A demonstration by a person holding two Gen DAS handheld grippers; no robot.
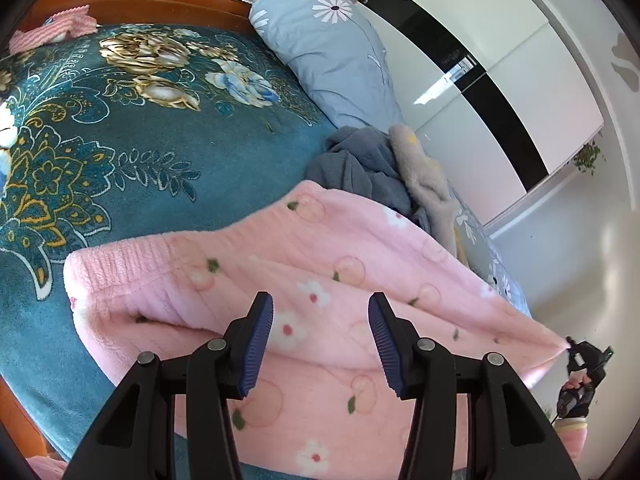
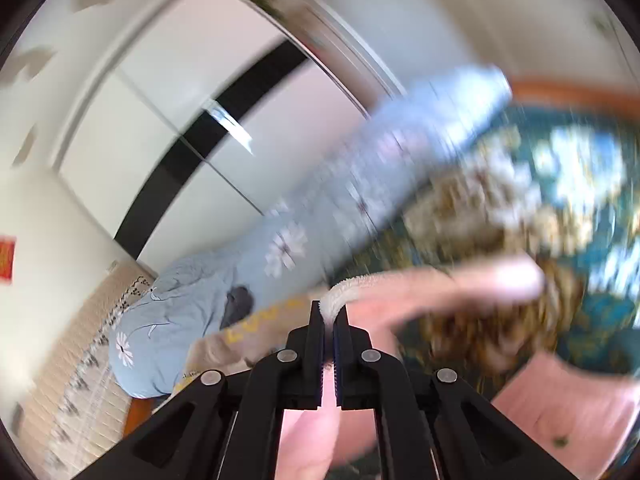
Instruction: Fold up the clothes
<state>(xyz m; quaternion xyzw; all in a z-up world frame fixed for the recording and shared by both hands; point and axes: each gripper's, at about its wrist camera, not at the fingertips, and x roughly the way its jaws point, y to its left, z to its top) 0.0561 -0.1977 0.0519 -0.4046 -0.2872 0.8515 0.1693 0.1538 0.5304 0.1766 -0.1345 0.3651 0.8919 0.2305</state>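
While our right claw (image 2: pixel 329 316) pinches a corner of the pink fleece garment (image 1: pixel 304 280), its jaws are nearly shut with a fold of cream-pink pile caught between them, and our left claw (image 1: pixel 320 344) hangs over the middle of the same garment with its blue pads (image 1: pixel 256 344) spread wide and nothing between them. In the left wrist view the right claw (image 1: pixel 582 356) shows far off to the right of the open jaws, drawing the cloth out into a taut point past the edge of the bed.

Directly ahead of and beneath the left claw the garment lies part spread on the teal floral blanket (image 1: pixel 140 140), its ribbed hem to the left of the claw, one layer already lying loosely over another. We judge this an early fold at most: the edges are not squared, and the stretched corner has yet to be laid down.

Beyond the garment, ahead and to the right of the left claw, a grey-blue garment (image 1: pixel 360 168) and a beige fleece piece (image 1: pixel 424 176) sit crumpled beside the blue daisy pillow (image 1: pixel 328 52). Those look untouched, so most of the folding appears still to lie ahead of us. The right wrist view is heavily blurred, and beyond the pinched cloth we cannot tell much from it.
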